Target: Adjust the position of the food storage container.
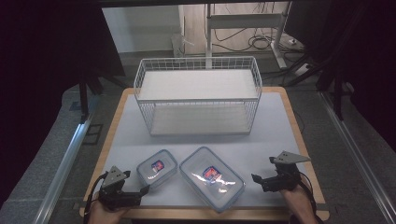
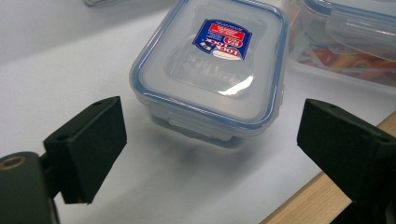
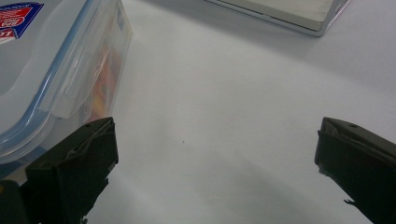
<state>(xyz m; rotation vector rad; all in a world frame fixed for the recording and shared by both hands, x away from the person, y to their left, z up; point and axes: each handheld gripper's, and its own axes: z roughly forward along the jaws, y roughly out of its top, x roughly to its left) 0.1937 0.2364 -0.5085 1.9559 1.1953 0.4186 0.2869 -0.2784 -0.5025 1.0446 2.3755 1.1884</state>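
Two clear plastic boxes with blue-sealed lids lie on the white table top. The small box (image 1: pixel 157 168) (image 2: pixel 212 70) sits front left, and the large box (image 1: pixel 212 178) (image 3: pixel 44 70) is to its right. My left gripper (image 1: pixel 145 189) (image 2: pixel 210 154) is open just in front of the small box, its jaws wide apart and touching nothing. To the right of the large box my right gripper (image 1: pixel 256 179) (image 3: pixel 215 168) is open too, with its left jaw beside the box's side wall and bare table between the jaws.
A white wire basket rack (image 1: pixel 198 95) with two shelves stands at the back middle of the table. The table's wooden front edge (image 1: pixel 205 213) runs just behind both hands. Dark curtains, cables and a metal stand lie beyond the table.
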